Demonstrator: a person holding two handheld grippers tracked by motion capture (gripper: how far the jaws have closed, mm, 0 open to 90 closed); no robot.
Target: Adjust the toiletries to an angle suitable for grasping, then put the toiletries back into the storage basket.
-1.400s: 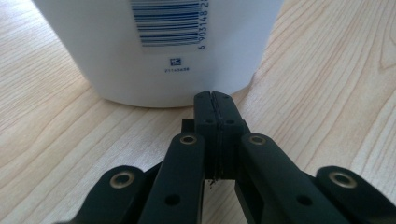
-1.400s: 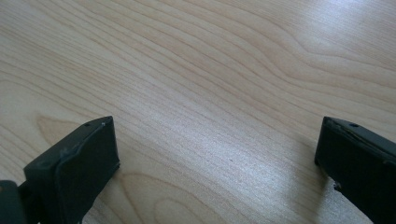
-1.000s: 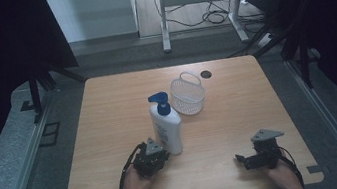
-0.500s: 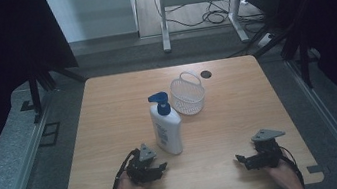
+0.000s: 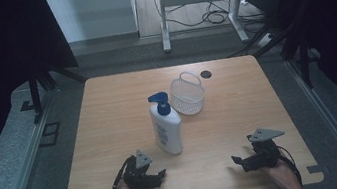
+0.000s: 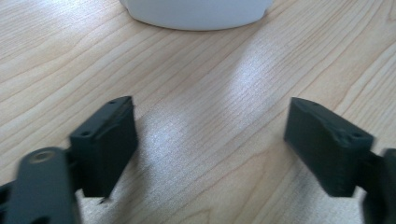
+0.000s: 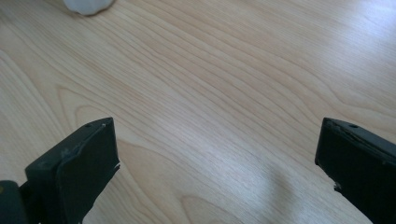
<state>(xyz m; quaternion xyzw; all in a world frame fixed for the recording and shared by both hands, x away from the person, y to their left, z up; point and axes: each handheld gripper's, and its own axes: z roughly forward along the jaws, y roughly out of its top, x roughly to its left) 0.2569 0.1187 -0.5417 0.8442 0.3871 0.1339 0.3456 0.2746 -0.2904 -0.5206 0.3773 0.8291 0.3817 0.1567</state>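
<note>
Two tongs low over table (image 5: 108, 113); left tongs (image 5: 161, 175) just opened wide, empty, near lotion bottle (image 5: 166, 125); right tongs (image 5: 237, 161) agape, empty

Table (image 5: 119, 182) seen from high view, above near edge, faced fwd & down. Gripper views set low, close to wood, faced along jaws. White bottle (image 5: 166, 127) base shared: (image 6: 196, 11), (image 7: 88, 5).

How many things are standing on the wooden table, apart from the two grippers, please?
2: the white lotion bottle with a blue pump stands mid-table, and the white wire basket sits just behind it toward the far edge.
</note>
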